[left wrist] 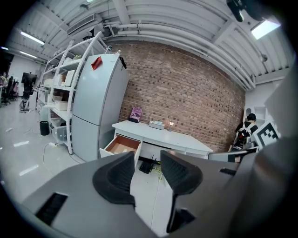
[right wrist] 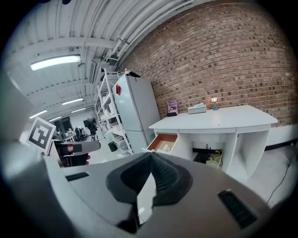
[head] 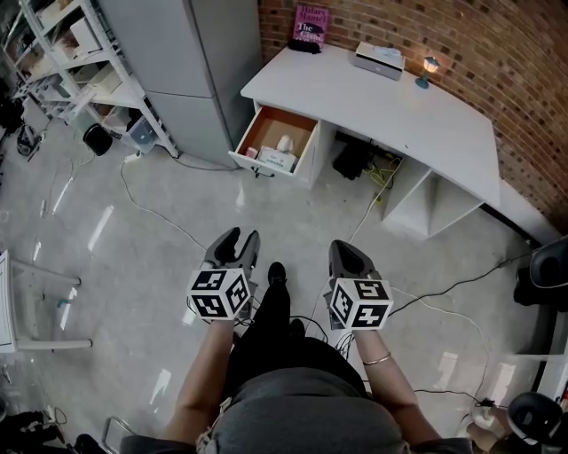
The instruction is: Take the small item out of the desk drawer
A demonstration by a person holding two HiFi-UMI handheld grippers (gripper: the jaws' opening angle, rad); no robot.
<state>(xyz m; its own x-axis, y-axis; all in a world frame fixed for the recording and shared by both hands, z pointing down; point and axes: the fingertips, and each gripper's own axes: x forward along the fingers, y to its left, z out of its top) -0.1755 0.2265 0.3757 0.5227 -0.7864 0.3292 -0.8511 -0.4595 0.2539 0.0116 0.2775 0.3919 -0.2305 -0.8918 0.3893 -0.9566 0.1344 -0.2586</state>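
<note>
Across the floor stands the white desk (head: 390,106), its wooden drawer (head: 277,142) pulled open. Inside lie a small white item (head: 285,143) and a white box (head: 278,160). Both grippers are held low over the floor, well short of the desk. My left gripper (head: 238,238) is open, with a clear gap and nothing between its jaws; its own view looks past them (left wrist: 148,160) to the drawer (left wrist: 122,145). My right gripper (head: 348,251) is shut, tips touching, empty (right wrist: 150,157). The drawer (right wrist: 164,141) also shows in the right gripper view.
A grey fridge (head: 191,62) stands left of the desk, and shelving (head: 80,62) further left. On the desk are a book (head: 309,27), a box (head: 379,60) and a small lamp (head: 429,67). Cables (head: 160,217) trail over the floor. Black gear (head: 353,160) sits under the desk.
</note>
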